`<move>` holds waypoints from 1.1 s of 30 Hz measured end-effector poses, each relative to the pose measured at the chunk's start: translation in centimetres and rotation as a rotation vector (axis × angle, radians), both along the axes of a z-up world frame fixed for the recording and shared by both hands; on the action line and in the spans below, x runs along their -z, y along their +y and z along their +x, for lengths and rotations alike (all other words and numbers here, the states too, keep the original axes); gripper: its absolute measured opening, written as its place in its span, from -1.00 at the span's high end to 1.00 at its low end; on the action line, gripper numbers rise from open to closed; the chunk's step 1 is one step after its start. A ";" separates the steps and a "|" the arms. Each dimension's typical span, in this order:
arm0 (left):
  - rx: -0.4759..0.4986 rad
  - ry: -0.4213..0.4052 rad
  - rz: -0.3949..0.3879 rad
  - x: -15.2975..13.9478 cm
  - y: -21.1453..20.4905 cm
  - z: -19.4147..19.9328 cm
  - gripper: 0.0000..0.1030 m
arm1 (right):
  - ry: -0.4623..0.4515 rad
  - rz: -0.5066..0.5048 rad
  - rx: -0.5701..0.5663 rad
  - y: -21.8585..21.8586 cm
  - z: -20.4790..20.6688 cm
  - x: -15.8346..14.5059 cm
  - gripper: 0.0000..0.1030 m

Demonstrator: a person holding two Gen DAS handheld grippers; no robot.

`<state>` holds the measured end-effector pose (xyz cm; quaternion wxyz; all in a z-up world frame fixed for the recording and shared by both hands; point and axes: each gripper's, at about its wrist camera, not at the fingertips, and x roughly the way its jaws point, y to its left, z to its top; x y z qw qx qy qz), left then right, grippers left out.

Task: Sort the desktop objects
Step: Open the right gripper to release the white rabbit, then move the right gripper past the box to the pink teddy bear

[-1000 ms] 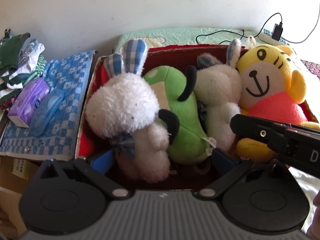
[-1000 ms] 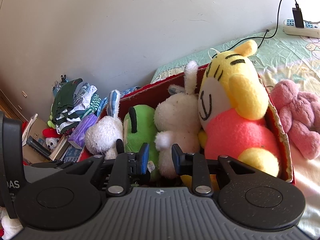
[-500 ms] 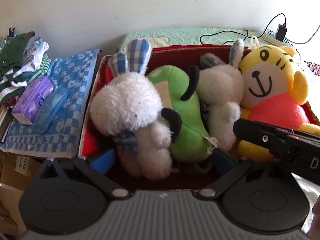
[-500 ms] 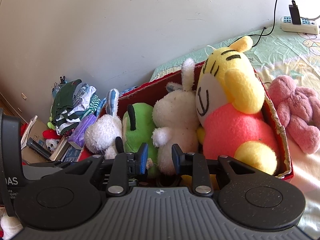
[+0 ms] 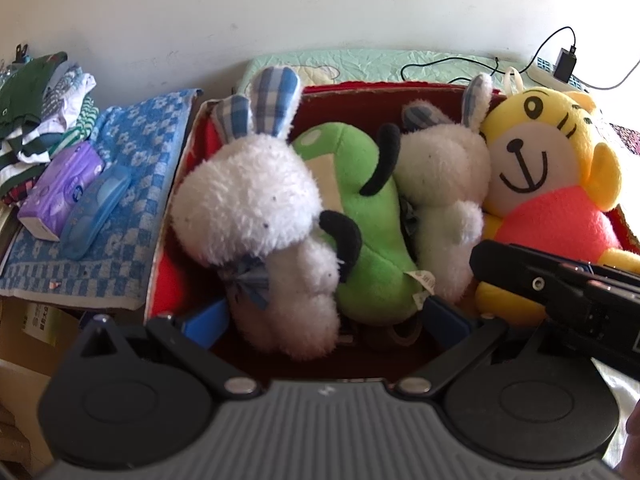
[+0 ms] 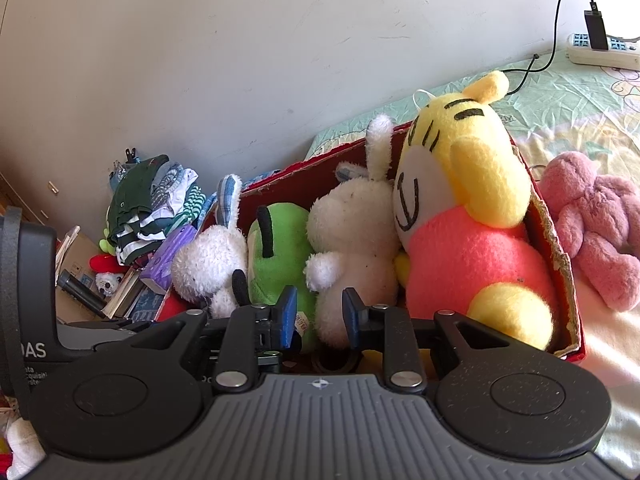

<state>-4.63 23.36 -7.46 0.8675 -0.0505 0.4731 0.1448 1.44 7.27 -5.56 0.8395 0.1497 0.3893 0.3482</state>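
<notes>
A red box [image 5: 360,94] holds several plush toys: a white rabbit with blue checked ears [image 5: 248,200], a green plush [image 5: 360,216], a second white rabbit [image 5: 444,176] and a yellow tiger in a pink shirt [image 5: 548,184]. My left gripper [image 5: 326,316] is open, its blue fingers either side of the first rabbit's and green plush's lower ends, touching neither. My right gripper [image 6: 318,316] is open with a narrow gap in front of the second rabbit [image 6: 352,240], holding nothing. A pink plush [image 6: 596,220] lies outside the box [image 6: 560,240] on the bed.
A blue checked towel [image 5: 132,148] left of the box carries a purple tissue pack [image 5: 60,188] and a blue case [image 5: 96,212]. Folded clothes [image 5: 44,100] are stacked behind. A power strip with charger [image 6: 600,48] lies on the green sheet [image 6: 568,96]. The wall stands close behind.
Both grippers have drifted slightly back and left from the box; the toys sit a little further right in the left wrist view. Jaw openings are unchanged.
</notes>
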 end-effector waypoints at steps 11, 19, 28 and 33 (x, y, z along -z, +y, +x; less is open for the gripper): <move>-0.101 0.003 0.024 -1.1 -1.1 -0.5 -0.97 | -0.027 0.025 -0.103 -1.0 0.7 -1.3 0.49; -0.150 -0.049 0.061 -4.2 -3.5 -0.9 -0.97 | -0.062 0.109 -0.181 -4.9 1.2 -2.9 0.38; -0.113 -0.117 0.046 -6.5 -9.4 0.2 -0.97 | -0.053 0.174 -0.140 -12.3 2.9 -3.4 0.37; -0.030 -0.215 -0.008 -7.5 -13.4 0.7 -0.97 | -0.036 0.160 -0.067 -16.9 4.4 -2.9 0.36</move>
